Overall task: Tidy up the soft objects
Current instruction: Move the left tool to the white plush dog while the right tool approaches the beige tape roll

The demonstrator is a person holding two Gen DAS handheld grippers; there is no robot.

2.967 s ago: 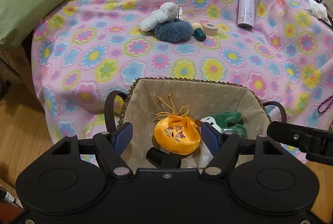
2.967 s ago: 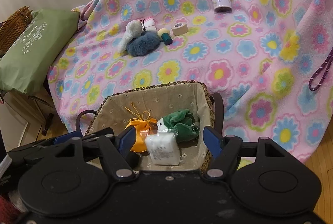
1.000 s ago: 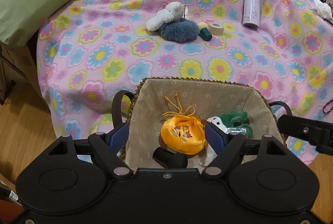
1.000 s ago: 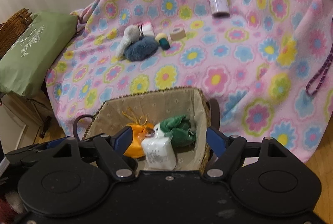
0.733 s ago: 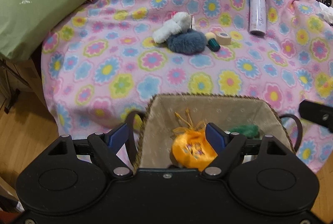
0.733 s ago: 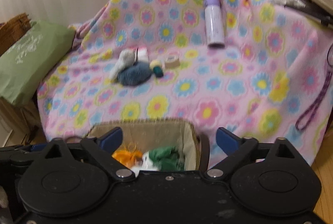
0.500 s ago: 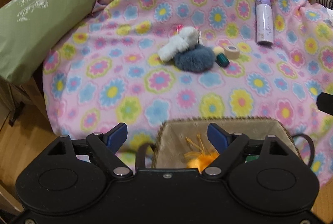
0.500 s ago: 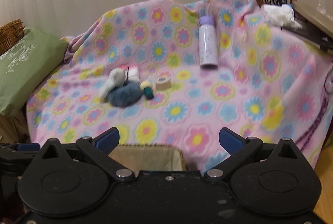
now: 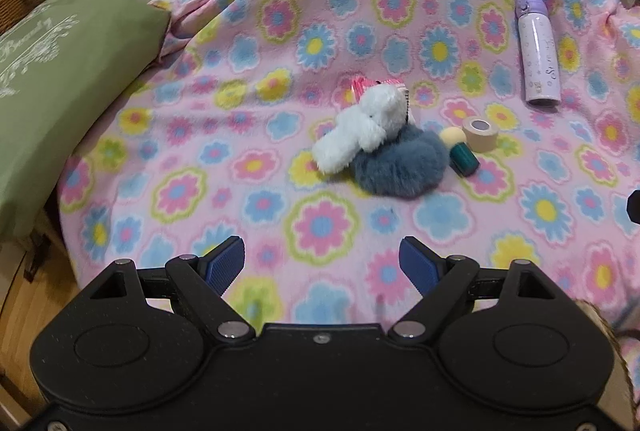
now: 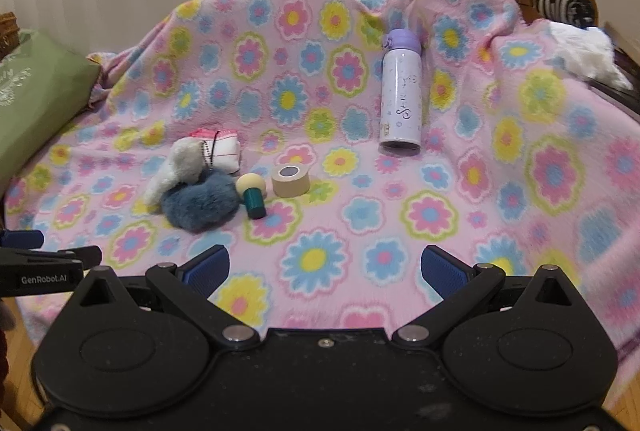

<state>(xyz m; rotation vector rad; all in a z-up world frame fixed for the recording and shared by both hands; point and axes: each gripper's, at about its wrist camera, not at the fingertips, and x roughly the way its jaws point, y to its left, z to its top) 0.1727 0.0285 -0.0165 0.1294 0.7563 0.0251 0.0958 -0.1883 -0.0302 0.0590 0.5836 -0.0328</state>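
A white plush toy (image 9: 366, 129) lies across a blue-grey fluffy ball (image 9: 400, 167) in the middle of the flowered pink blanket (image 9: 280, 31), with a small pink-and-white pouch (image 9: 362, 85) just behind them. My left gripper (image 9: 322, 259) hovers open and empty over the blanket, short of the pile. The right wrist view shows the same plush (image 10: 176, 167), fluffy ball (image 10: 200, 203) and pouch (image 10: 222, 151) to the left of my right gripper (image 10: 324, 265). That gripper stands wide open with nothing in it.
A tape roll (image 10: 290, 181) and a small green-and-cream stopper (image 10: 252, 197) lie right of the pile. A lilac bottle (image 10: 400, 95) stands further back. A green cushion (image 9: 60, 91) is at the left. The basket's rim (image 9: 618, 371) shows at the lower right.
Both grippers have lifted away from the basket towards the blanket. The basket with its orange pouch, green plush and white packet has dropped out of view. The right jaws have spread wider.
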